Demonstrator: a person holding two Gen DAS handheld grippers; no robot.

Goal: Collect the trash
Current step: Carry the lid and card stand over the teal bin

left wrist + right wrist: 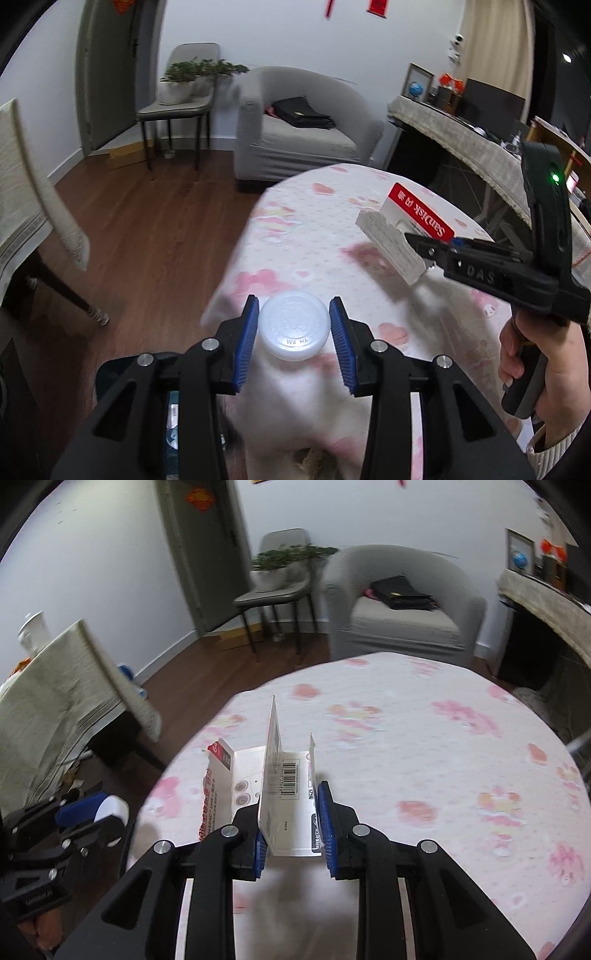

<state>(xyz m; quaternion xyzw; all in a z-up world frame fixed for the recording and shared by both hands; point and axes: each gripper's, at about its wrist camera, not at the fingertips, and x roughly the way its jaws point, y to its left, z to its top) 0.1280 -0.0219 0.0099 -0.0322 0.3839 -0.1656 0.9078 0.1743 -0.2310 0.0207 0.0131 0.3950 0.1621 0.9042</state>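
My left tongs (291, 334) are closed on a white bottle (293, 325); the blue pads (245, 343) sit on either side of its cap. The cap carries embossed letters, of which "WA HA" can be read. The bottle body runs down toward the camera and is blurred.

My right tongs (291, 819) are closed on a card pack (284, 786). From the right wrist view, the pack stands open between the pads (325, 819), two thin flaps upright, with a barcode on the inner face. Small print beside the barcode is too fine to read. A red strip with yellow characters runs along the pack's left edge. From the left wrist view, the same pack (406, 221) shows a red panel that reads "SanDisk", seen upside down. The right tongs' body (495, 273) bears raised letters "DAS"; a green lamp glows on its upper part. A hand (535, 365) grips the handle.

Both items are held above a table (424, 738) with a white cloth printed in pink hearts.

Beyond the table, across wooden floor, stands a grey armchair (402, 602) with a black bag (400, 590) on its seat. Left of it, a chair (273, 590) carries a potted plant (284, 561). A door (199, 554) with a red ornament stands further left. A cloth-covered table (55, 701) fills the left side, and a covered counter (461, 129) the right.
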